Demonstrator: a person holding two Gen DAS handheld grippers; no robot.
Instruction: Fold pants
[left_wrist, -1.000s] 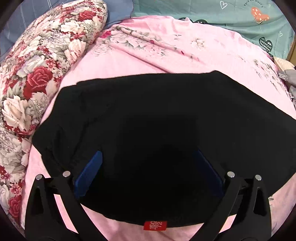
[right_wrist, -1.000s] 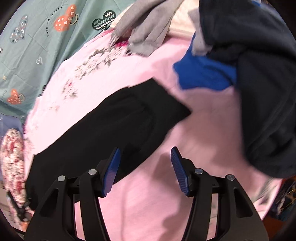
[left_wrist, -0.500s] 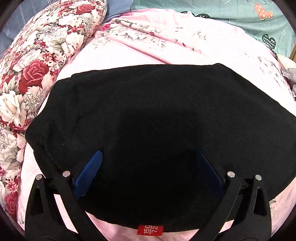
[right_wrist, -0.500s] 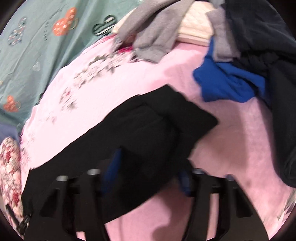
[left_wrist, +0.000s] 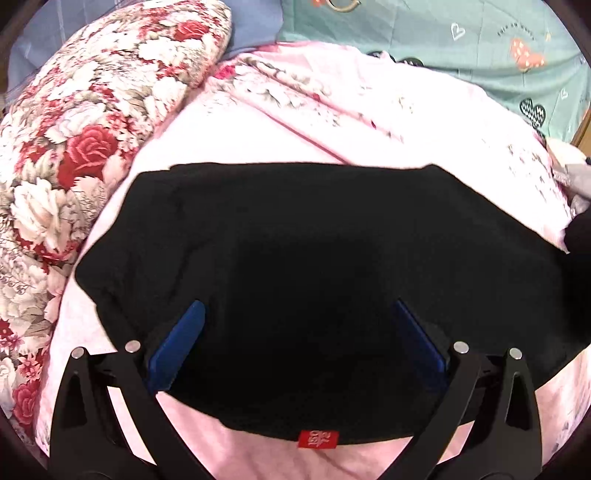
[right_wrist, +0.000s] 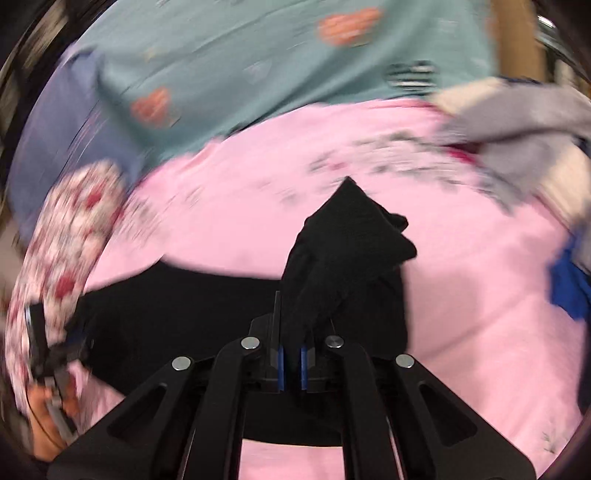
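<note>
Black pants (left_wrist: 314, 266) lie flat on a pink bedsheet (left_wrist: 258, 122), with a small red size tag (left_wrist: 317, 439) at the near waist edge. My left gripper (left_wrist: 295, 328) is open, its blue pads resting over the waist part of the pants. In the right wrist view my right gripper (right_wrist: 291, 365) is shut on the leg end of the black pants (right_wrist: 347, 251) and holds it lifted above the sheet. The rest of the pants (right_wrist: 177, 314) stretches away to the left.
A floral red-and-white pillow (left_wrist: 74, 147) lies at the left. A teal patterned blanket (left_wrist: 461, 48) is at the back. Grey clothing (right_wrist: 517, 118) and a blue garment (right_wrist: 569, 291) lie at the right of the bed.
My right gripper has closed on the pant leg end and lifted it, swinging toward the left. My left gripper has stayed open over the waist.
</note>
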